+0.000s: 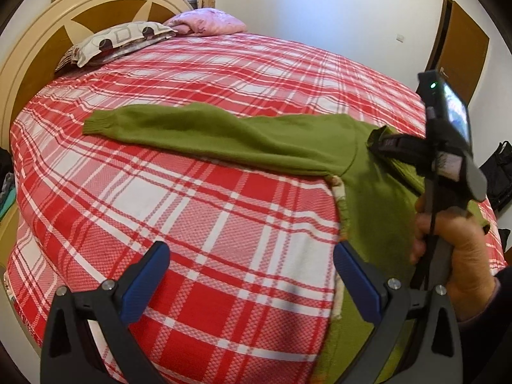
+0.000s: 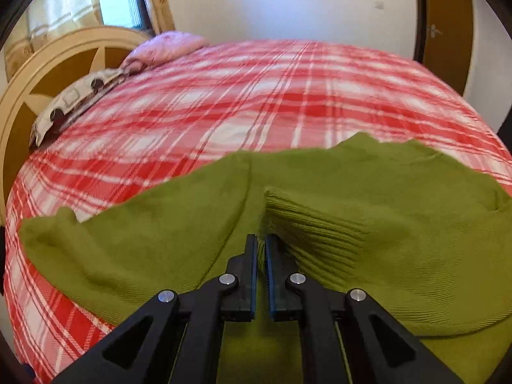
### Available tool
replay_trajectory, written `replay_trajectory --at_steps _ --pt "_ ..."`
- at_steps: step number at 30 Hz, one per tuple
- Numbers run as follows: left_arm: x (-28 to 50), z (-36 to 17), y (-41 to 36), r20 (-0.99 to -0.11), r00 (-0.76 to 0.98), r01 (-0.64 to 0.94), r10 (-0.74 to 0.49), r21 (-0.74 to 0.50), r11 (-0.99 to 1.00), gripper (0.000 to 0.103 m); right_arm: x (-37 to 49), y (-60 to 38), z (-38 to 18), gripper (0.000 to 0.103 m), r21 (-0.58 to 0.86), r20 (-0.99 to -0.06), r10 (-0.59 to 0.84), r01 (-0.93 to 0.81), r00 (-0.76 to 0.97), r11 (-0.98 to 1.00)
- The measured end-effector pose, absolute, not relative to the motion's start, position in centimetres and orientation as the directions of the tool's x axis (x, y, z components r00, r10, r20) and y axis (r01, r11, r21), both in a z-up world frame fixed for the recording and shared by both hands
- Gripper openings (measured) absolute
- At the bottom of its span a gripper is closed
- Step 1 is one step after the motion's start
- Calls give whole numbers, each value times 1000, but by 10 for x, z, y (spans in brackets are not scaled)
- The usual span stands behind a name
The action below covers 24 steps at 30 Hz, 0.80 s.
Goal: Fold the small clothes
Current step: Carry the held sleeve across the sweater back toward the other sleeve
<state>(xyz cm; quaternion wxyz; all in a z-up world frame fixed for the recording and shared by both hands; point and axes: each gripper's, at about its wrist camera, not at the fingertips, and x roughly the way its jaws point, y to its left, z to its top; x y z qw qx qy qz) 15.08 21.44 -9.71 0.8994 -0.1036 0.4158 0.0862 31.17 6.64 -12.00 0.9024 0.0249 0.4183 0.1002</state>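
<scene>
A green knit sweater (image 1: 256, 137) lies on a red and white plaid bed (image 1: 192, 208), one long sleeve stretched out to the left with its cuff at the far end. My left gripper (image 1: 251, 272) is open and empty above the plaid cover, just left of the sweater's body. My right gripper (image 1: 384, 142) is shut on the sweater, seen from the side with a hand on its handle. In the right wrist view the right gripper (image 2: 261, 243) pinches a ribbed edge of the sweater (image 2: 320, 233), folded over the body.
A cream and brown headboard (image 1: 48, 41) stands at the back left with a patterned pillow (image 1: 112, 41) and a pink pillow (image 1: 208, 20). A brown door (image 1: 457, 51) is at the right. A dark bag (image 1: 502, 172) sits beside the bed's right edge.
</scene>
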Motion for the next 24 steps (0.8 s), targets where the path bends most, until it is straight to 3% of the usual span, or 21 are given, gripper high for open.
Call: replay_trajectory --at_steps 3,8,11,15,21,24 --pt "153 -99 216 -773 630 -251 75 -111 962 103 310 69 -117 6 312 -721 416 -275 554 909" --pt "155 -97 213 -774 628 -247 80 -100 964 103 294 47 -96 6 445 -634 565 -349 527 825" --pt "153 -94 213 -763 639 -250 98 -86 964 103 285 0 -85 6 436 -602 477 -237 641 868" --pt "154 -93 215 -767 633 -270 107 -89 959 103 283 -62 -93 7 302 -684 243 -37 688 953" --pt "163 -83 192 -751 651 -220 113 -45 974 103 273 -94 -130 7 269 -764 207 10 611 963" --pt "175 -81 178 -768 628 -211 123 -16 977 103 256 -84 -133 7 221 -738 194 -40 647 974"
